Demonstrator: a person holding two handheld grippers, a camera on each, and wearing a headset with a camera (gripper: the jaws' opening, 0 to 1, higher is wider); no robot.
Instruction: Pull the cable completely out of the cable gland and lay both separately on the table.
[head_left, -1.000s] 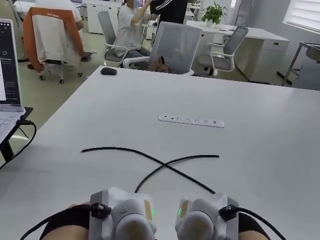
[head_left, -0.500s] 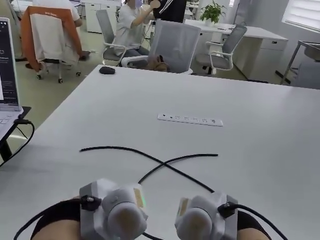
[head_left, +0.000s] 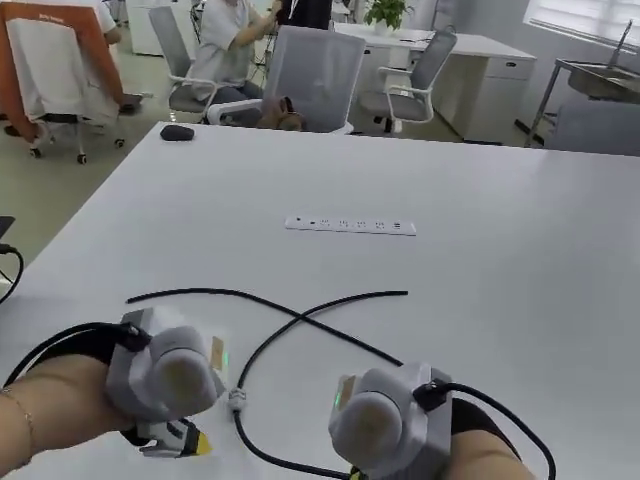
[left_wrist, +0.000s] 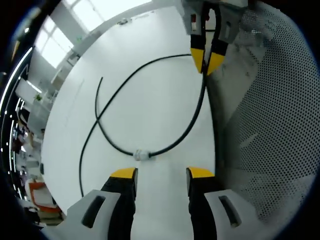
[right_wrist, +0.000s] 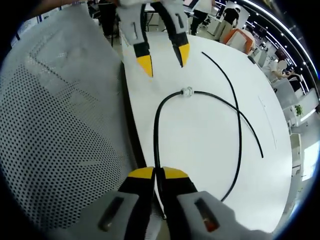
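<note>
While the right gripper (right_wrist: 157, 173) clamps the cable (right_wrist: 156, 130), the left gripper (left_wrist: 162, 173) stands open near the cable gland (left_wrist: 142, 155), not yet separated from it.

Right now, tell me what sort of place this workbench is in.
Most likely an open-plan office: grey swivel chairs stand behind the white table, and more desks with drawer units and a potted plant sit further back.

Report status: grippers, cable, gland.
Left gripper open, aimed at gland, not touching. Right gripper shut on cable. Gland threaded on cable, both lying on table. Nothing between left gripper and gland.
</note>
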